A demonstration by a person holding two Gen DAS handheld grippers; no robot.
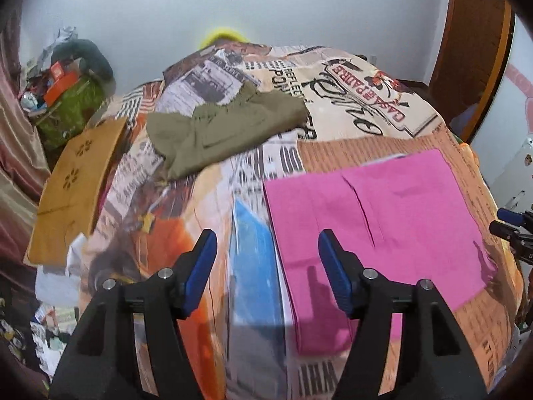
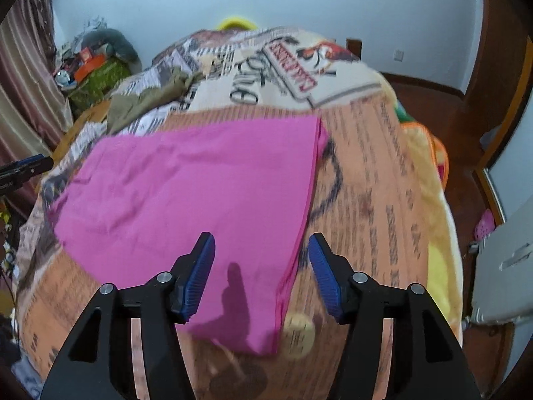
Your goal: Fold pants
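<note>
On the bed [image 1: 383, 133], the folded pink pants [image 2: 200, 193] are laid flat on a printed cover. Above them, the left gripper [image 1: 266, 266] and right gripper [image 2: 261, 266] are held open, nothing gripped. Olive pants [image 1: 226, 126] are seen farther back.

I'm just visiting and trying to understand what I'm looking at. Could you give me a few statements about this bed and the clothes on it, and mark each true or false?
1. The pink pants lie folded flat on the bed cover. True.
2. The left gripper is clamped on the pink pants. False: its jaws stand open with nothing pinched between them.
3. An olive-green garment lies farther back on the bed. True.
4. The right gripper is holding the green garment. False: it is open, above the near edge of the pink pants.
5. The brown cardboard box sits on top of the pink pants. False: it is off to the left, beside the bed.
</note>
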